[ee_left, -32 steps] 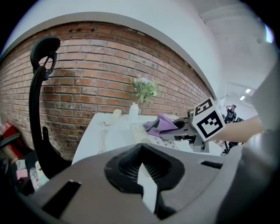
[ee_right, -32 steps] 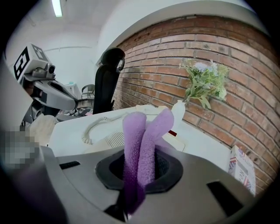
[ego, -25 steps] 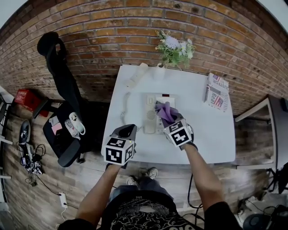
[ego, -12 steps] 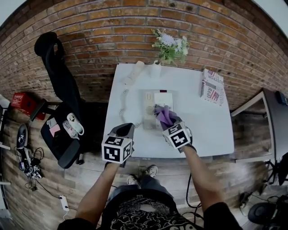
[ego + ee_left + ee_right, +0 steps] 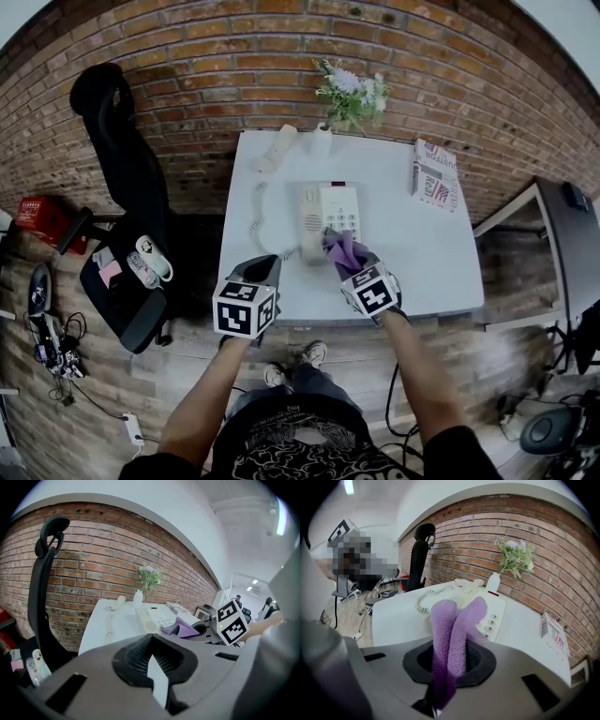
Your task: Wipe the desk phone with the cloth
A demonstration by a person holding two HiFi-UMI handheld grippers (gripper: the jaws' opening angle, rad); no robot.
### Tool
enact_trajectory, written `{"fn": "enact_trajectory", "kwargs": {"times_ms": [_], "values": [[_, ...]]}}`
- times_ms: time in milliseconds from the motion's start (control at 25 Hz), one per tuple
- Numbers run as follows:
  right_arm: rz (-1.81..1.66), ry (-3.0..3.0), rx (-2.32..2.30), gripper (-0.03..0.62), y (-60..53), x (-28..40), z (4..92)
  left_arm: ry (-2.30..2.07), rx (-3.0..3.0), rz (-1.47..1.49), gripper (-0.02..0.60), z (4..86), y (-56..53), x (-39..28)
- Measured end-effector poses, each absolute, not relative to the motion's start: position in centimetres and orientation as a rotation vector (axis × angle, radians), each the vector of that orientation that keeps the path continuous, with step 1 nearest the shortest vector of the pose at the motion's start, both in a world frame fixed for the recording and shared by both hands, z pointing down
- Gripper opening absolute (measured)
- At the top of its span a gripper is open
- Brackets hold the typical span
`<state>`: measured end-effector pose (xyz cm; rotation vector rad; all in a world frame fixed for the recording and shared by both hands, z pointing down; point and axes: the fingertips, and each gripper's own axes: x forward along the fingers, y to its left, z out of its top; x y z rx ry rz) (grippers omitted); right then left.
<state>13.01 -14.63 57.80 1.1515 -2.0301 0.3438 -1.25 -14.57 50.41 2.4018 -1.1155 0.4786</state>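
1. At the centre of the desk (image 5: 427, 267) sits the desk phone (image 5: 328, 214). Its handset (image 5: 278, 148) is off, lying at 11 o'clock.
2. Right hand-held gripper (image 5: 354, 267) clamps the purple cloth (image 5: 343, 251) over the phone's 5 o'clock corner. The cloth hides any contact with the phone.
3. Left hand-held gripper (image 5: 261, 272), jaws together and empty, hovers at the phone's 7 o'clock.

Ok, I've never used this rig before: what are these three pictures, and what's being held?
No robot: a person holds a two-jaw gripper in each hand. The head view looks down from the person's head; the other two look along each gripper's jaws. On the white table: a desk phone, its handset lying off it at the back, a vase of flowers, a printed box. The right gripper pinches a purple cloth by the phone's near edge. The left gripper is shut, empty.
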Motion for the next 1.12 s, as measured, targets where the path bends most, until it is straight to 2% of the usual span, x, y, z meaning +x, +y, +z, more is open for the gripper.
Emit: {"fn": "enact_trajectory", "kwargs": {"times_ms": [480,1120], "values": [[0.366,-1.972,1.192,0.048,-11.2,12.8,57.8,-1.062,2.429,0.444,0.006,50.2,-13.6,-2.1],[0.15,-2.085,1.259,0.048,-17.7,13.5,48.2,-1.113,2.436,0.459,0.006,49.6,-15.7,-0.7]]}}
